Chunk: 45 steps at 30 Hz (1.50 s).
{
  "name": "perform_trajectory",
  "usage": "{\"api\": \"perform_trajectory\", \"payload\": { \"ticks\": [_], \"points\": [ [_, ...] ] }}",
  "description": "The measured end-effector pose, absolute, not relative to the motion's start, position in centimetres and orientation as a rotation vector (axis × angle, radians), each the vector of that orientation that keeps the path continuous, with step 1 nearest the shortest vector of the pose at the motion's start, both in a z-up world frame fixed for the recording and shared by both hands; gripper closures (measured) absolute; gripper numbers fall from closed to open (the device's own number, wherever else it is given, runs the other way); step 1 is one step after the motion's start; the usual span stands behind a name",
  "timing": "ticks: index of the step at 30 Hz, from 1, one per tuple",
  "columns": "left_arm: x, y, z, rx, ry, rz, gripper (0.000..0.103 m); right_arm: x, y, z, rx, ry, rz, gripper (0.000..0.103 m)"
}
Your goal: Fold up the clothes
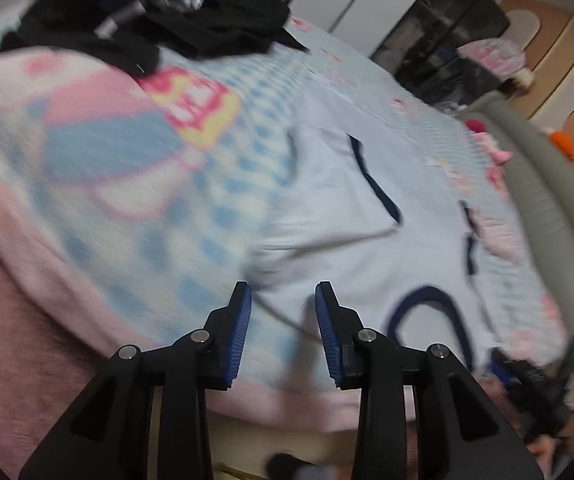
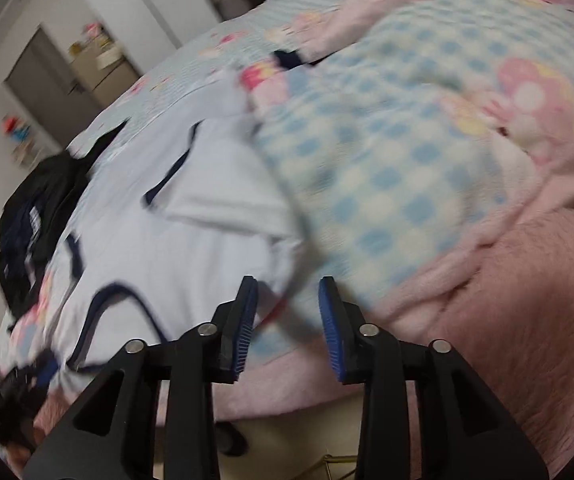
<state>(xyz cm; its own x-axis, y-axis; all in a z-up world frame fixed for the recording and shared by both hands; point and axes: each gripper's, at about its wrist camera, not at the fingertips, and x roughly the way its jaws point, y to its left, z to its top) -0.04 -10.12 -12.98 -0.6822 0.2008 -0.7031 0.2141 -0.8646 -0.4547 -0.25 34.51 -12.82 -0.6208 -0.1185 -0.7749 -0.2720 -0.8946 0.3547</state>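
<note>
Lying spread on the bed (image 1: 427, 92), the pale blue shirt (image 1: 339, 216) filled mid-frame, one sleeve already turned over its body. Both the left claw (image 1: 283, 312) and the right claw (image 2: 289, 308) hovered released at its near corners, gripping nothing. Pinching matching corners would likely keep any fold square. Dark clothes (image 1: 159, 12) sat upper left.

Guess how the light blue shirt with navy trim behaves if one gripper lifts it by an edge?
The shirt will probably droop: it lies flat and creased with a sleeve folded over. It looks thin, so likely light. It may drag on the fuzzy blanket.
</note>
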Motion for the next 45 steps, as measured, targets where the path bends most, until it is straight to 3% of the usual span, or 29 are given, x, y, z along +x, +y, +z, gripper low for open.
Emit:
{"api": "perform_trajectory", "payload": {
  "ticks": [7,22,25,27,30,34,39,45],
  "points": [
    [-0.7,-9.8,-14.1,1.295,0.904,-2.781,0.068,-0.6,33.2,-12.9,-1.339,0.653,2.714,0.057],
    [-2.3,-11.1,-16.8,1.162,1.348,-2.733,0.067,-2.6,34.1,-13.4,-1.278,0.778,2.735,0.057],
    [-2.6,-10.6,-17.5,1.173,1.382,-2.723,0.062,-3.1,34.4,-13.7,-1.269,0.835,2.730,0.061],
    [-3.0,-10.0,-17.7,1.195,1.358,-2.731,0.059,-2.9,34.0,-13.7,-1.271,0.846,2.741,0.069],
    [-3.6,-9.2,-18.0,1.229,1.322,-2.743,0.046,-2.9,33.3,-13.7,-1.280,0.797,2.759,0.075],
    [-4.3,-8.3,-18.2,1.278,1.261,-2.764,0.040,-3.9,33.4,-15.2,-1.352,0.823,2.708,0.072],
    [-4.4,-9.2,-18.5,1.301,1.363,-2.742,0.039,-4.7,33.9,-16.4,-1.398,0.919,2.663,0.066],
    [-5.6,-8.0,-18.2,1.419,1.304,-2.792,0.017,-4.7,33.8,-17.0,-1.393,0.940,2.670,0.063]
  ]
}}
